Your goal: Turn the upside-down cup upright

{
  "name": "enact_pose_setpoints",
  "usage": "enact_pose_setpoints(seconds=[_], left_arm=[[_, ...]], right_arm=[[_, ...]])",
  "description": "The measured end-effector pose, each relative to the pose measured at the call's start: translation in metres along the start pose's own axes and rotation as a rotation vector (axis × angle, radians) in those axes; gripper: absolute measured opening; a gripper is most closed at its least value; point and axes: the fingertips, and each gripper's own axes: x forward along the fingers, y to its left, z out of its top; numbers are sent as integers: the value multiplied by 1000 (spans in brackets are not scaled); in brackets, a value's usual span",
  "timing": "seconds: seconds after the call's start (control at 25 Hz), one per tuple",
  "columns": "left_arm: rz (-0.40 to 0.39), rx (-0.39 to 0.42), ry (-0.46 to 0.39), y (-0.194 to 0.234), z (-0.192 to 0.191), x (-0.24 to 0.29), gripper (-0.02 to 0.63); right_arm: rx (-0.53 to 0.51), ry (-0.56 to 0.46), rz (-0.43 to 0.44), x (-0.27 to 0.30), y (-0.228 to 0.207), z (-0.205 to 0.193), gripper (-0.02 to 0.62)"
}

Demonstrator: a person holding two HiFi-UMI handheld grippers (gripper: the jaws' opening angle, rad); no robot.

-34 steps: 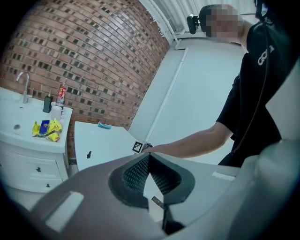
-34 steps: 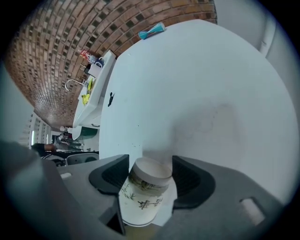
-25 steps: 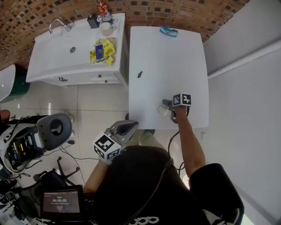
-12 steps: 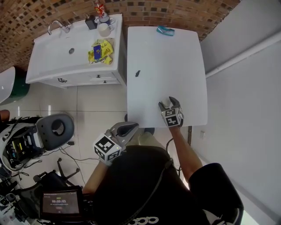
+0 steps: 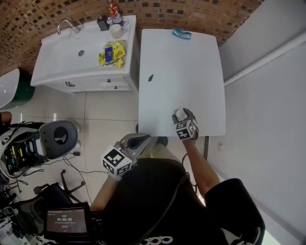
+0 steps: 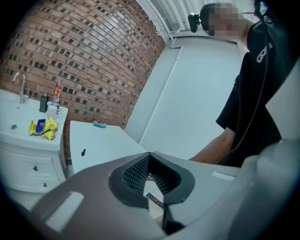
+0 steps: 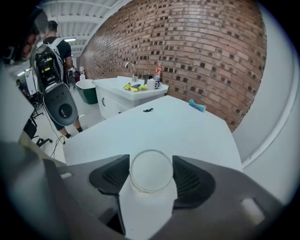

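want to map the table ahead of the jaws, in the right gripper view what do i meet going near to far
cup → small black object → blue object → brick wall

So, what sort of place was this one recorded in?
Probably a mocked-up washroom corner in a lab or studio: a washbasin with a tap against a brick wall, beside a white table, with cabled gear on the tiled floor.

Head view high, steeply down, 2 gripper views low, toward brick wall [image 7: 187,42], all 3 sharing white table [image 5: 181,62].
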Motion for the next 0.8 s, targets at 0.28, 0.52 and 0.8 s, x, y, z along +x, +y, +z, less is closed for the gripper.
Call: enact_pose_setpoints(seconds=[0.28,0.52,0.8], left_arm=[[56,11,-13,-24,-12,-9,11],[119,-1,-38,-34,-20,-29,11],[112,21,-56,-50,-20,-58,11]], right_arm=[[12,-47,46,-12,-3,10,318],[97,-207,44,-78,-7,32,330],[190,-354,22,-176,21,55,328]])
